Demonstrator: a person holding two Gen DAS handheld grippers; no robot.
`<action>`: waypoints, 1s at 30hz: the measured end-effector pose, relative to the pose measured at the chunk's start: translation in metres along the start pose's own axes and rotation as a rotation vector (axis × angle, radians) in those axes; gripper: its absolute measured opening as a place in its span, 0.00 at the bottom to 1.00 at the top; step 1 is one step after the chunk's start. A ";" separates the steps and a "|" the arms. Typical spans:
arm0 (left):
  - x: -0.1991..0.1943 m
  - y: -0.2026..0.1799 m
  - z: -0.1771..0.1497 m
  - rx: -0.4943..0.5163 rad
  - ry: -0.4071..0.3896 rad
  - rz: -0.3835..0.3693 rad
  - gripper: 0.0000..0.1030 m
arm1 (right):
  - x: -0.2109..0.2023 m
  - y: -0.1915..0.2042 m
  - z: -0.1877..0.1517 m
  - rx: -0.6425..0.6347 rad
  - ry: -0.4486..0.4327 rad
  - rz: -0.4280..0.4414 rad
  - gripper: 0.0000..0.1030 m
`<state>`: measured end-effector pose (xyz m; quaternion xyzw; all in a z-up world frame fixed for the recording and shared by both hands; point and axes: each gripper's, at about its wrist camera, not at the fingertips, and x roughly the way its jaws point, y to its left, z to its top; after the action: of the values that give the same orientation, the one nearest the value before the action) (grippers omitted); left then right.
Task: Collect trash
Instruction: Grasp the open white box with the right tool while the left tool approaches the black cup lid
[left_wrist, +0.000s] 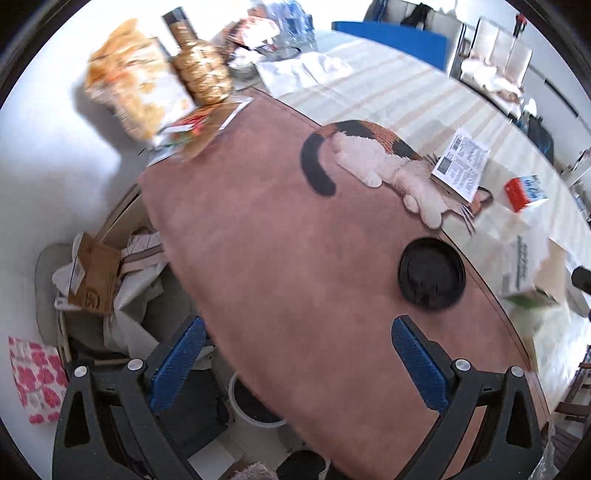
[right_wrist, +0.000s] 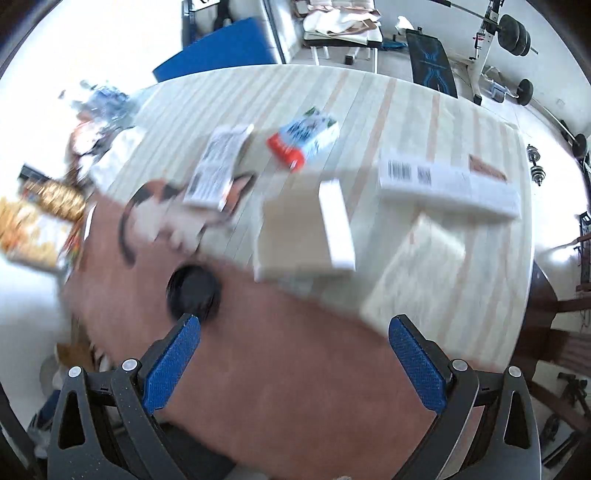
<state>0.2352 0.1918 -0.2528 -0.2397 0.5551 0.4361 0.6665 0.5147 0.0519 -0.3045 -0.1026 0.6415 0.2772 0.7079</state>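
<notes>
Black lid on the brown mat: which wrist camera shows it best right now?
Left wrist. The black lid is sharp and whole there, flat on the brown mat. In the right wrist view it is motion-blurred, just beyond the gripper's left fingertip.

I am in a lived-in home, in a room that serves for both eating and exercise: the desk (right_wrist: 424, 122) under me wears a striped cloth and a brown cat-print mat (left_wrist: 295, 258), with snack bags (left_wrist: 136, 88) crowded at its ten o'clock corner and a small milk carton (right_wrist: 304, 138) near twelve. Beyond the desk at one o'clock stands a weight bench (right_wrist: 430, 62) with a loaded barbell (right_wrist: 515, 31), and dumbbells (right_wrist: 537, 166) lie on the pale floor at three. Down at my eight o'clock, a box of crumpled paper and cardboard (left_wrist: 99, 280) sits on the floor beside the desk.
</notes>
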 end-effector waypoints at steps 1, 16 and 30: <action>0.007 -0.006 0.008 0.005 0.013 0.014 1.00 | 0.013 0.001 0.014 0.006 0.020 -0.011 1.00; 0.095 -0.112 0.045 0.067 0.295 -0.239 1.00 | 0.106 -0.001 0.056 -0.019 0.181 -0.032 0.90; 0.115 -0.143 0.044 0.114 0.311 -0.162 0.67 | 0.108 -0.013 0.062 -0.001 0.180 -0.031 0.90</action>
<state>0.3800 0.1918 -0.3739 -0.3099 0.6542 0.3063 0.6182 0.5768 0.1008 -0.4014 -0.1375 0.7008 0.2560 0.6514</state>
